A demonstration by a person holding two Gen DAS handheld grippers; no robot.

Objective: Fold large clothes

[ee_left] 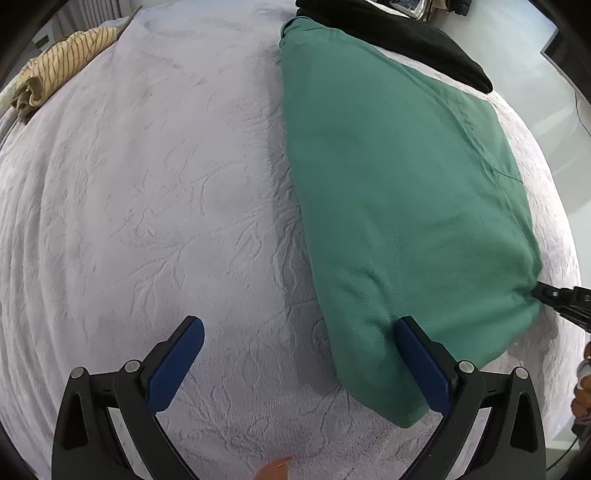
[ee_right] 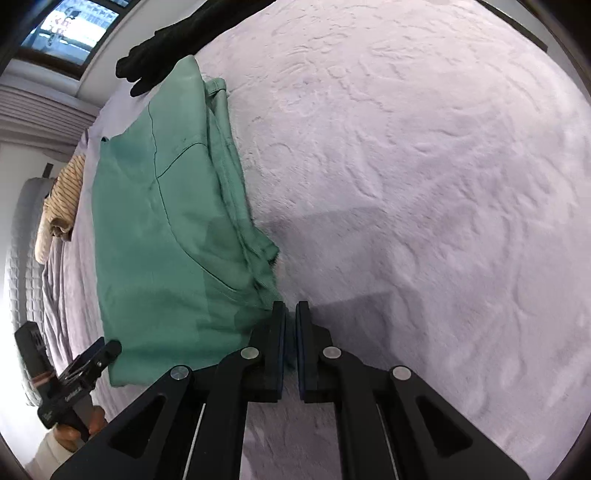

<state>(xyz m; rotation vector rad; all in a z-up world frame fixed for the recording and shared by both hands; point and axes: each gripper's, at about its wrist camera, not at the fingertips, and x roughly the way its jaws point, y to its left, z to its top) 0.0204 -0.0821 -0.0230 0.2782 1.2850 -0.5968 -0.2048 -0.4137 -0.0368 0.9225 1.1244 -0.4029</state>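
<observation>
A green garment (ee_left: 399,192) lies folded into a long panel on the lilac bedspread (ee_left: 155,206). My left gripper (ee_left: 301,343) is open, pointing steeply down at the garment's near end; its right finger (ee_left: 421,362) rests over the green edge and its left finger (ee_left: 177,362) is above bare bedspread. My right gripper (ee_right: 291,308) is shut at the garment's (ee_right: 166,240) near right corner, with a thin bit of green cloth caught between the pads. From the left wrist view the cloth draws to a point at the right gripper (ee_left: 543,293).
A black garment (ee_left: 406,40) lies at the far end of the green one. A striped beige garment (ee_left: 62,62) is bunched at the far left bed edge. A hand (ee_right: 74,432) holds the left gripper (ee_right: 92,360). A window (ee_right: 70,26) is beyond the bed.
</observation>
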